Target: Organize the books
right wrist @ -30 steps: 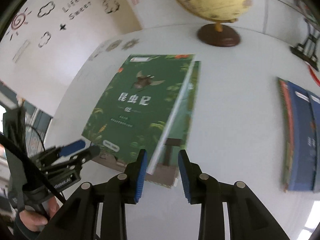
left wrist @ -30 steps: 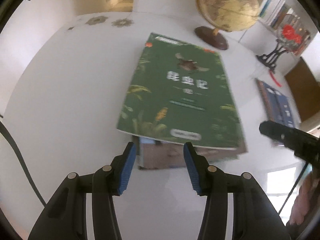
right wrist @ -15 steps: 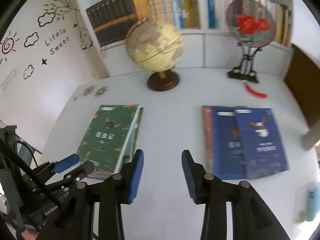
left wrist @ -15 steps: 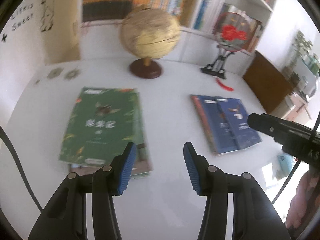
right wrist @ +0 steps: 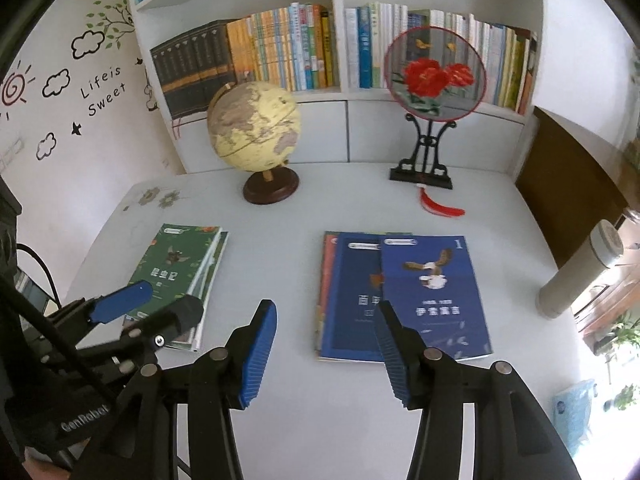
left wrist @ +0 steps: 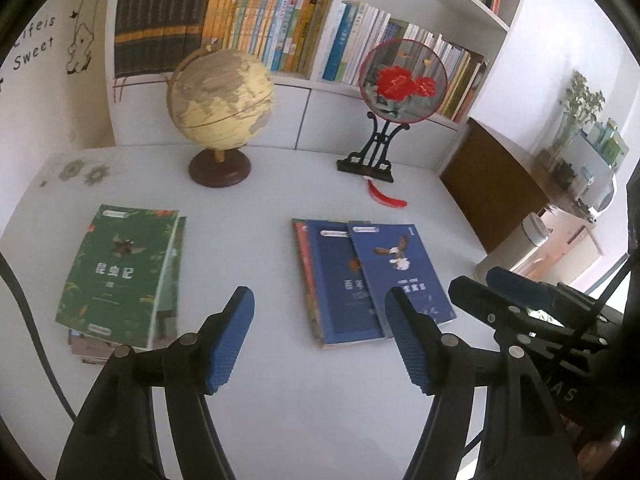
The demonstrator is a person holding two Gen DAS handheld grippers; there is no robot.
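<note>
Left tongs (left wrist: pixel 320 344) and right tongs (right wrist: pixel 326 354) both opening, nothing between pads, above white surface (left wrist: pixel 256 208). Green book (left wrist: pixel 116 272) tops left stack; blue books (right wrist: pixel 404 296) overlap at right, well apart.

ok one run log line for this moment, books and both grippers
left gripper: opening, empty | right gripper: opening, empty | green book stack: left on table | blue book pile: right, fanned, untouched

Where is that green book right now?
The green book tops a small pile on the left of the white table in both views, in front of the globe, apart from the blue books.
</note>
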